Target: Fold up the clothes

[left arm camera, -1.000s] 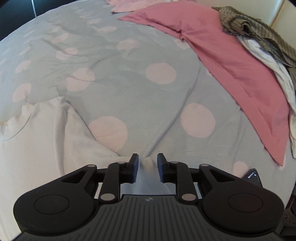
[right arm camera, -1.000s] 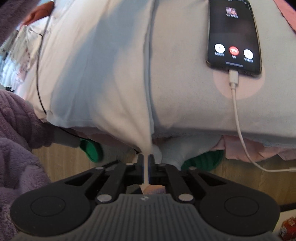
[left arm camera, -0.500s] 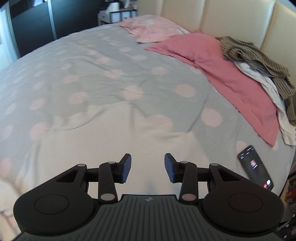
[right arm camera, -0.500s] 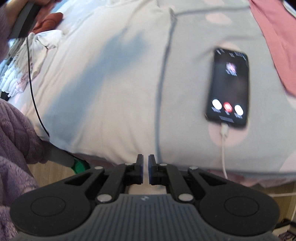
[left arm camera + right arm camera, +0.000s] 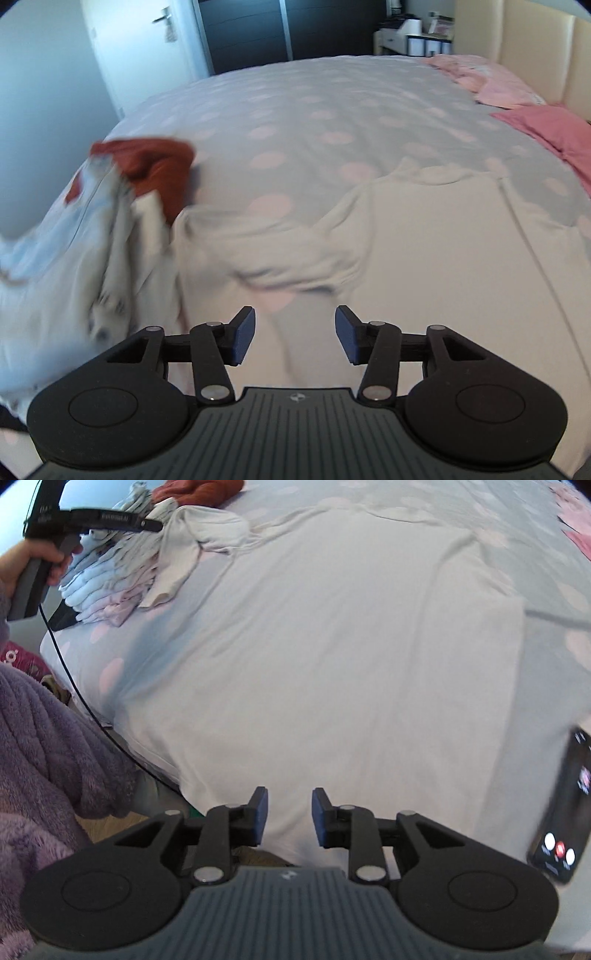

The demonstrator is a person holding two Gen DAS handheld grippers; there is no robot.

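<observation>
Below both gaping tools, white shirt lies flat.

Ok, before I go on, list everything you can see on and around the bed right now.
white shirt: one, white, spread flat on the bed in front of both grippers
clothes pile: one heap, pale blue, pink and white, at the shirt's far left corner
rust garment: one, rust red, on top of that pile
duvet: one, grey with pink dots, covering the bed
pink bedding: pink, by the headboard on the right
phone: one, black, screen lit, right of the shirt
cable: one, black, hanging from the left gripper
purple sleeve: fluffy, lower left
hand: one, gripping the left handle
left gripper: open, empty
right gripper: open, empty
</observation>
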